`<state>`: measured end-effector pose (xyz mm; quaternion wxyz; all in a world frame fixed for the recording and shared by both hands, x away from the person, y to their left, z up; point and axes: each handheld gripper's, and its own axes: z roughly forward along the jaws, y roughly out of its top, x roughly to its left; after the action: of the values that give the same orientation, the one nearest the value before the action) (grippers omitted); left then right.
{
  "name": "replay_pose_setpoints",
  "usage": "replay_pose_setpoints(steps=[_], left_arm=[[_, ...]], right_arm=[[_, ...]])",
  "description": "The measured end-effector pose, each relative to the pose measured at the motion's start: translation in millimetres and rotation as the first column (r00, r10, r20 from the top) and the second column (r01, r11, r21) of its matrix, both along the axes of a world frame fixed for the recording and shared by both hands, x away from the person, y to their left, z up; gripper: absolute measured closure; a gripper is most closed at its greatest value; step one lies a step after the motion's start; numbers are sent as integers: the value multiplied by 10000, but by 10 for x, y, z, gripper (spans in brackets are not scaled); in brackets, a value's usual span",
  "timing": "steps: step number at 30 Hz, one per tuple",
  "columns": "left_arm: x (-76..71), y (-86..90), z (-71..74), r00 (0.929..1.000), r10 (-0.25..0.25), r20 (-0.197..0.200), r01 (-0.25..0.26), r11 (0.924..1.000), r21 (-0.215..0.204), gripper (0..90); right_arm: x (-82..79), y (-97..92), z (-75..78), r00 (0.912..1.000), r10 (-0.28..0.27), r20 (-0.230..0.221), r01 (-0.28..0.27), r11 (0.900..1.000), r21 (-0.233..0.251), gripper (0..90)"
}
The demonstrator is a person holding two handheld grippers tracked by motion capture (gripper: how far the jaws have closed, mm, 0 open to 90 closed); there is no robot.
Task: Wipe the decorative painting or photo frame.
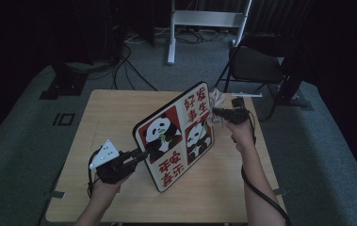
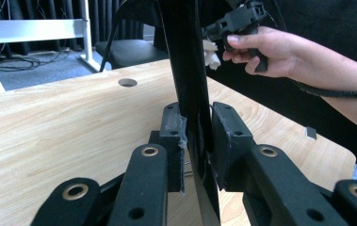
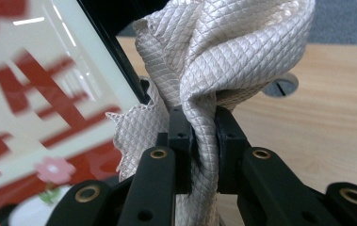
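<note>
**High view: panel clamped upright, cloth at its top edge**

High view shows the left hand-held gripper [image 1: 141, 154] clenched on the lower left edge of the panda sign board [image 1: 178, 136], holding it tilted up on its bottom edge near the middle of the surface [image 1: 105, 117]. The left gripper view confirms this: both pads pinch the thin black edge of the board [image 2: 190, 94].

Right hand-held gripper [image 1: 215, 114] is clenched on a bunched white cloth [image 1: 215, 98], up at the board's top right corner. In the right gripper view the cloth [image 3: 223, 56] is squeezed between the pads, with the board's glossy printed face [image 3: 44, 94] just beside it.

My read on handling:
- Board: stiff, flat and probably light. Its glossy face looks slippery, so I'd keep the edge grip. It looks likely to tip if the left clamp lets go.
- Cloth: soft, quilted weave, limp. The pinch at the bunched middle looks right, leaving loose folds free for wiping.

The surface is light wood grain with a round cable hole [image 2: 127, 83]. The room is dark, with grey carpet, a black folding chair [image 1: 256, 63] behind the surface, a white stand frame [image 1: 204, 21], and cables on the floor.
</note>
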<state>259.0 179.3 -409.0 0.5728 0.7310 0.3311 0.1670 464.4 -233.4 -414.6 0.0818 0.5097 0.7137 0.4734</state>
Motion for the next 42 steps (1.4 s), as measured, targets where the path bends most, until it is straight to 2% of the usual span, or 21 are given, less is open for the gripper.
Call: replay_pose_setpoints(steps=[15, 26, 31, 35, 42], left_arm=[[-4, -7, -2, 10000, 41, 19, -41, 10000, -9, 766], [-6, -10, 0, 10000, 55, 22, -55, 10000, 24, 766], [-6, -11, 0, 10000, 81, 45, -81, 10000, 57, 766], [-9, -12, 0, 9999, 103, 72, -104, 9999, 117, 767], [-12, -15, 2, 9999, 150, 74, -151, 9997, 176, 767]], right_arm=[[-27, -73, -384, 9962, 179, -855, -227, 9982, -552, 807], [-26, -134, -584, 9904, 364, -1331, -454, 9968, -653, 807], [-33, -146, -676, 9872, 373, -1551, -510, 9950, -853, 807], [-55, -145, -814, 9828, 332, -1814, -593, 9883, -1405, 807], [-104, -141, -941, 9795, 162, -2007, -540, 9814, -1844, 806]])
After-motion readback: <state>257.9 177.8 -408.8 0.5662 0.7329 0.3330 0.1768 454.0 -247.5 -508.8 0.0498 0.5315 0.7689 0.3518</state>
